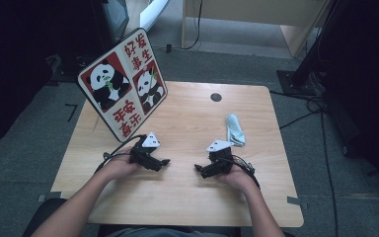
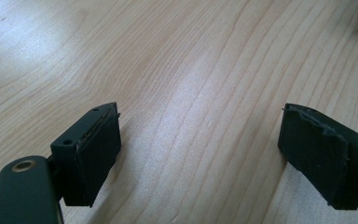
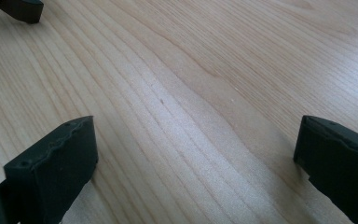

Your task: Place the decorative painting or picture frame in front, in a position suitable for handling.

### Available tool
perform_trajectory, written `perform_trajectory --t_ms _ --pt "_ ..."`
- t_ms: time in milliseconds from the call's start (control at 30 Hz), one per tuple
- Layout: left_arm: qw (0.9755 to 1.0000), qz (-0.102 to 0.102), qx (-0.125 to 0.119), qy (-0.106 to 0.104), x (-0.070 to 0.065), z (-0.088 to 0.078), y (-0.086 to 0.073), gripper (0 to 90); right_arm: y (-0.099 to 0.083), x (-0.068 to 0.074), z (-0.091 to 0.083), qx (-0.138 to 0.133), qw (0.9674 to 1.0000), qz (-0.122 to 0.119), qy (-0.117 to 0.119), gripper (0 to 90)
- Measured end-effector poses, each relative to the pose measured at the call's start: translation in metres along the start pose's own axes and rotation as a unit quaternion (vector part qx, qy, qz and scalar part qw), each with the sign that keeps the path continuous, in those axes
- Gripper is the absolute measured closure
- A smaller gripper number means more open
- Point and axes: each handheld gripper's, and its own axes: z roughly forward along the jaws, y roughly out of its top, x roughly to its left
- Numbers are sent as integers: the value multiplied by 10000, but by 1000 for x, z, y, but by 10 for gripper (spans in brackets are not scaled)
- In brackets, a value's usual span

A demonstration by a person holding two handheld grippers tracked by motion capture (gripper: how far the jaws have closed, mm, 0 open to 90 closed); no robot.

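Risk at this moment is judged to lie mainly in the approach to the cloth [image 1: 235,129], a small pale blue-green piece lying crumpled on the bare wood toward the far right of the table [image 1: 187,197], just beyond the right gripper [image 1: 201,171] and well apart from the left gripper [image 1: 165,162]. Both grippers are held low over the near middle of the table, tips turned toward each other, and nothing is gripped: in the left gripper view the jaws are seen spread wide over plain wood grain, and the same is recorded in the right gripper view. A thin cloth lying flat could be pushed along the smooth top rather than pinched if the jaws are brought in too level; only one layer might be caught, so that it slips out when lifted. The trailing cables could be dragged across the cloth, and a wide sweep of the left hand could knock the leaning panda sign [image 1: 122,84] at the far left. Writing is found on that sign alone: red Chinese characters beside two panda pictures, appearing to read 好事发生 at the top and 平安喜乐 at the bottom, though the small size leaves this reading uncertain. No brand marks are legible on the grippers.
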Motion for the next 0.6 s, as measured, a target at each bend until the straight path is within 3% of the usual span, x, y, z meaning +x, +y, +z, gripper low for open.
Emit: perform_trajectory --t_ms 600 --pt "9997 -169 4 163 -5 1 1 118 0 -1 0 -6 10000 -32 20 0"
